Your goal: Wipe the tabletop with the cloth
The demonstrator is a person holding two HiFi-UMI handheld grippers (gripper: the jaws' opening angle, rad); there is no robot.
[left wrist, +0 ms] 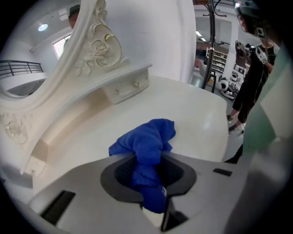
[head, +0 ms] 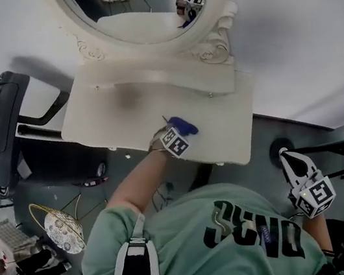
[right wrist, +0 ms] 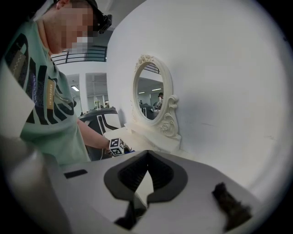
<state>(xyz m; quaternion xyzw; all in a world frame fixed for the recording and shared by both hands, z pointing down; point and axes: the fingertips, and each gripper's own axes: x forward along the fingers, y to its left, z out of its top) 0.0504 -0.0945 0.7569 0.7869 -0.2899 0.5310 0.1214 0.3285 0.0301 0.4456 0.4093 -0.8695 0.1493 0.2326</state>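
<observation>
Blue cloth (head: 183,125) lies bunched on the white table (head: 224,134) at the left tongs (head: 179,131); right tongs (head: 296,167) hang off to the side. Left gripper view: tongs clenched on the cloth's middle; it looks soft, light and limp, so that hold should serve; right gripper view: tongs closed on nothing.

So the fuzzy blue microfiber cloth (left wrist: 149,144) is all scrunched into a lump, one end pinched between the closed jaws of the left tool (left wrist: 149,161), and the loose end flops forward onto the desk. The glossy cream-white desk (left wrist: 197,119) top is smooth with rounded corners, and the cloth sits near its front edge.
</observation>
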